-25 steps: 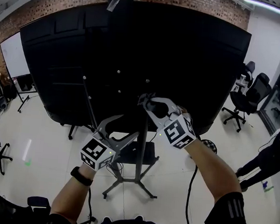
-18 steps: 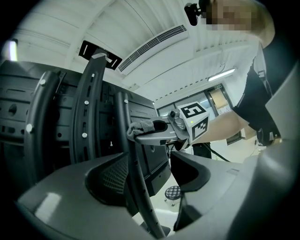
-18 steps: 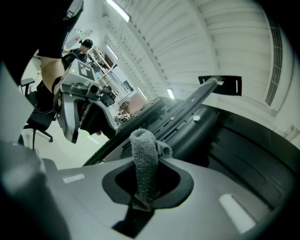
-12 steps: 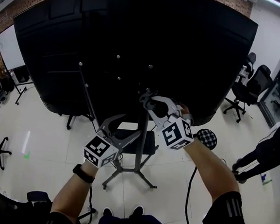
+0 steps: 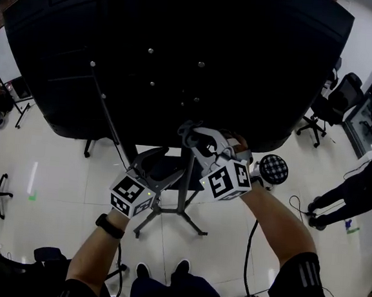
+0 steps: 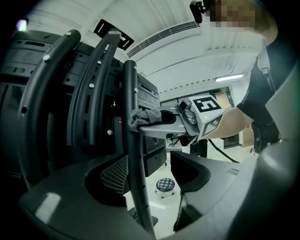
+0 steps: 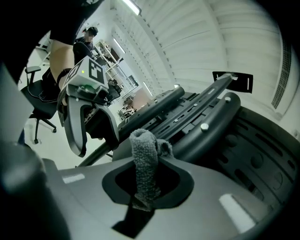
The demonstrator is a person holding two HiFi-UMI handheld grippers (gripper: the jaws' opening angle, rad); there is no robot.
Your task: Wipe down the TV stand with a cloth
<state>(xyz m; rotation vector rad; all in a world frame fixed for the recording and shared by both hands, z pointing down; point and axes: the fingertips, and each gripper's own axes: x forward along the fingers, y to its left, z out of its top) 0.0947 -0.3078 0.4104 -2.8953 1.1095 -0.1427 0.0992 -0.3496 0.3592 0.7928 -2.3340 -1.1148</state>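
One slim pinch: my right gripper (image 5: 190,137) holds the cloth (image 7: 144,159), so rubbing could tug it free; left gripper (image 5: 162,163) is spread around the pole (image 6: 132,140).

The cloth (image 7: 143,159) is seen as grey terry, rough and looped. The jaws of the right hand-held gripper (image 7: 140,204) are moulded in smooth, matt grey plastic. The TV stand (image 6: 137,187) is finished in black metal with a faint sheen. The floor (image 5: 55,165) is laid in pale, glossy tiles.
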